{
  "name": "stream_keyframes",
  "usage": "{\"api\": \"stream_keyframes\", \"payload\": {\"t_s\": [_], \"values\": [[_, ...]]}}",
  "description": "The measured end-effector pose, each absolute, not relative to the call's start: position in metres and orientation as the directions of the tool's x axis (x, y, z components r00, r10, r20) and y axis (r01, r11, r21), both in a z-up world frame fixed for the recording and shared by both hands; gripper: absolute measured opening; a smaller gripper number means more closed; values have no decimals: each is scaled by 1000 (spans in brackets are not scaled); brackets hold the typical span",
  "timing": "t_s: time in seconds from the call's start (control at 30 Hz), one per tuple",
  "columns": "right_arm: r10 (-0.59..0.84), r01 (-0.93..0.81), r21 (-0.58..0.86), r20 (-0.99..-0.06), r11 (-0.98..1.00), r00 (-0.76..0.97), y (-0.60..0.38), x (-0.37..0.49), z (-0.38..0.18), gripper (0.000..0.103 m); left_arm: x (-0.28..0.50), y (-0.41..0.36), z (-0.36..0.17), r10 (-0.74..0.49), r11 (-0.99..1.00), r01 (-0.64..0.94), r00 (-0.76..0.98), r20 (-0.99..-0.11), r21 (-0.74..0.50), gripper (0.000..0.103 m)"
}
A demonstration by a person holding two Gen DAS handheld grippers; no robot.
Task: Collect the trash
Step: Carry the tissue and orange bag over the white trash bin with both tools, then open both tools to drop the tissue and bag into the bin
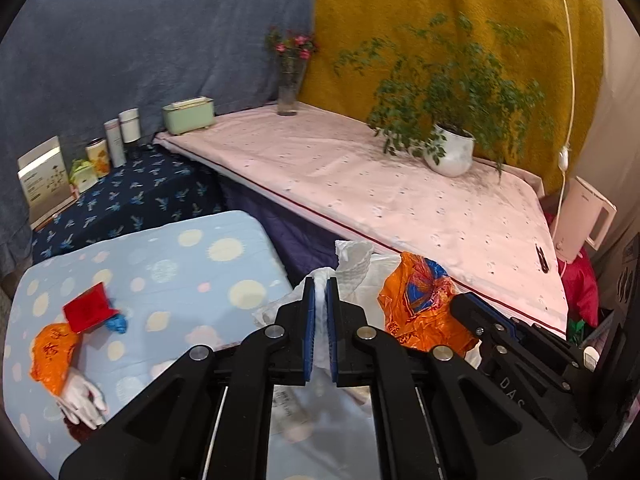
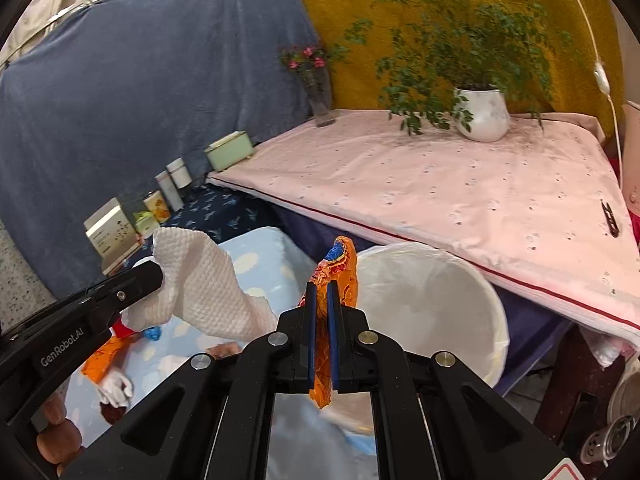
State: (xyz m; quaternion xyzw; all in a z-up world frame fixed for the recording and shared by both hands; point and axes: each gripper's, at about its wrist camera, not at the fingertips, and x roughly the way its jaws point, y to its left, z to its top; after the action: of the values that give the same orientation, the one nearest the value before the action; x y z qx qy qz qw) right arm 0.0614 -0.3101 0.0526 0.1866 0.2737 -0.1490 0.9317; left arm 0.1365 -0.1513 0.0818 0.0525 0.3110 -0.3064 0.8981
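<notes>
My left gripper (image 1: pixel 320 284) is shut on a white paper towel (image 1: pixel 354 266), held up above the blue dotted table; the towel also shows in the right wrist view (image 2: pixel 204 280). My right gripper (image 2: pixel 320 290) is shut on an orange plastic wrapper (image 2: pixel 340 268), just left of the white-lined trash bin (image 2: pixel 432 304). The wrapper also shows in the left wrist view (image 1: pixel 420 300). On the blue dotted cloth (image 1: pixel 168 280) lie another orange bag (image 1: pixel 52 354), a red card (image 1: pixel 88 312), a blue scrap (image 1: pixel 118 323) and a white glove (image 1: pixel 82 398).
A pink-covered table (image 2: pixel 460 188) with a potted plant (image 2: pixel 482 114) and a flower vase (image 2: pixel 320 100) stands behind the bin. A green box (image 2: pixel 230 156), cans and cartons (image 2: pixel 112 234) sit on the dark blue cloth at the left.
</notes>
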Motion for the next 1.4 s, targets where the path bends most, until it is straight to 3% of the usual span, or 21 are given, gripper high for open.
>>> {"api": "stream_keyframes", "payload": {"t_s": [0.5, 0.63, 0.7, 0.77, 0.83, 1.4], "values": [[-198, 452, 287, -617, 845, 761, -362, 58, 23, 6, 138, -218, 54, -534, 760, 645, 553, -640, -77, 6], [-194, 460, 295, -628, 837, 754, -368, 61, 17, 10, 143, -223, 47, -520, 768, 635, 549, -655, -78, 7], [-205, 472, 293, -627, 832, 751, -370, 61, 16, 11, 145, -225, 44, -509, 774, 629, 552, -660, -71, 11], [-201, 470, 298, -627, 831, 752, -372, 60, 15, 16, 146, -225, 42, -502, 780, 622, 561, -659, -65, 30], [-204, 474, 297, -628, 829, 751, -372, 60, 14, 23, 145, -224, 42, -498, 785, 617, 574, -650, -56, 37], [-196, 454, 284, -625, 845, 756, -356, 58, 19, 37, 146, -208, 39, -475, 807, 587, 582, -660, -63, 37]]}}
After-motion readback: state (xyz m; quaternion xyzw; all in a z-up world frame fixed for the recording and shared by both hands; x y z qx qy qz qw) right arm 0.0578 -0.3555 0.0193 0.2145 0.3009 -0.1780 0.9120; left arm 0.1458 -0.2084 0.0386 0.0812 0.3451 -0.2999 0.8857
